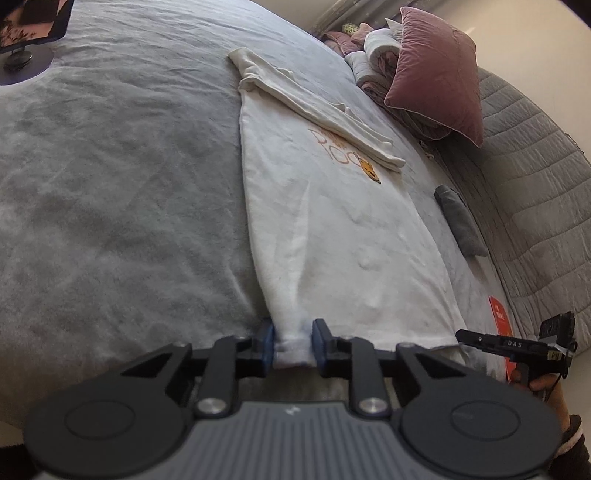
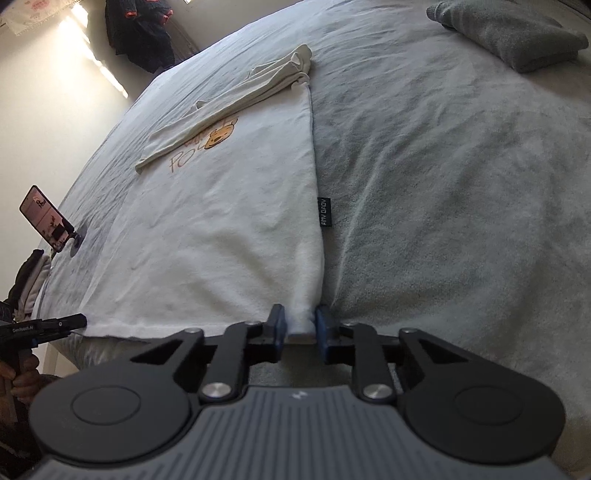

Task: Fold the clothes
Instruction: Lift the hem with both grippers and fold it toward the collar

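A white long-sleeved shirt (image 1: 325, 229) with an orange bear print lies flat on the grey bed, its sleeves folded across the chest. It also shows in the right wrist view (image 2: 221, 229). My left gripper (image 1: 293, 345) is shut on the shirt's near left hem corner. My right gripper (image 2: 300, 326) is shut on the near right hem corner, where a black label (image 2: 324, 212) sticks out of the side seam. The right gripper also shows at the right edge of the left wrist view (image 1: 517, 345). The left gripper shows at the left edge of the right wrist view (image 2: 44, 326).
The grey blanket (image 1: 110, 184) covers the bed. A folded grey garment (image 1: 461, 221) lies right of the shirt, also in the right wrist view (image 2: 509, 33). Pink pillow (image 1: 436, 70) and bedding pile sit at the head. A phone on a stand (image 2: 44, 218) is at the left. A red card (image 1: 502, 325) lies near the quilted bed edge.
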Demonstrator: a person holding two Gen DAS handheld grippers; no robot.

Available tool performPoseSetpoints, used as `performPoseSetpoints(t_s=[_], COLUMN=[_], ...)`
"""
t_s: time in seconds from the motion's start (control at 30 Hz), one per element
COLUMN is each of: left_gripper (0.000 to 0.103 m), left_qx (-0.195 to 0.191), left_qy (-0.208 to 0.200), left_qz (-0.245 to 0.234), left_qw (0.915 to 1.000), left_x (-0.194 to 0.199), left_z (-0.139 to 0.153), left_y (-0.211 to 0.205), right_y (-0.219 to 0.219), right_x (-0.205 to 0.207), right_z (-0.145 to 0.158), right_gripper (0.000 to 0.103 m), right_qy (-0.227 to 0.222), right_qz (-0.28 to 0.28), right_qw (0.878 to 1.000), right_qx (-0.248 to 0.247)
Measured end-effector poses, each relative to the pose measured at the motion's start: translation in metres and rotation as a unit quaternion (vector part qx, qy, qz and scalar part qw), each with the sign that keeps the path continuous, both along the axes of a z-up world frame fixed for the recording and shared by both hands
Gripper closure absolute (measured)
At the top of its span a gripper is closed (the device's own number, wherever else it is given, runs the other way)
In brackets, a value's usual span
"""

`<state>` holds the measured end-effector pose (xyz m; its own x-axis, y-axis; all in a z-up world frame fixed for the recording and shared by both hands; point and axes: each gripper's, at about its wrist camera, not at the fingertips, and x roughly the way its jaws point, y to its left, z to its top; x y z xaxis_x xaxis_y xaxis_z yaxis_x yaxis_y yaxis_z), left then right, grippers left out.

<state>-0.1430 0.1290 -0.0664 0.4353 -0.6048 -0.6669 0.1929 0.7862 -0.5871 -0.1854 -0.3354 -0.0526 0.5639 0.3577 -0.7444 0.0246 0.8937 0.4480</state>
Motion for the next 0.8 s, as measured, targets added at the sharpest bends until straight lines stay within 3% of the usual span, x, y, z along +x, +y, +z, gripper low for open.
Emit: performPoseSetpoints(t_s=[0.17,0.6,0.8], left_gripper=[0.094,0.095,0.095], left_qx=[-0.026,-0.109,-0.099], left_qy=[0.011,0.005,0.025], left_qz=[-0.002,0.034,0.081], left_qw=[0.9996,0.9934,0.9915], left_x=[0.003,0.033,0.084], left_z=[-0.002,0.022,0.029], left_y=[0.006,0.014,0.006], right_y=[-0.005,-0.019,-0.023], right_x=[0.000,0.031,0.081], right_z=[0.002,0.040,0.042], right_gripper=[0.093,0.093,0.093], right_qy=[0.001,-0.047,-0.058], right_qz=[-0.003,-0.030,-0.066], right_qw=[1.000,0.995,0.992], right_qx=[0.013,0.079,0.089])
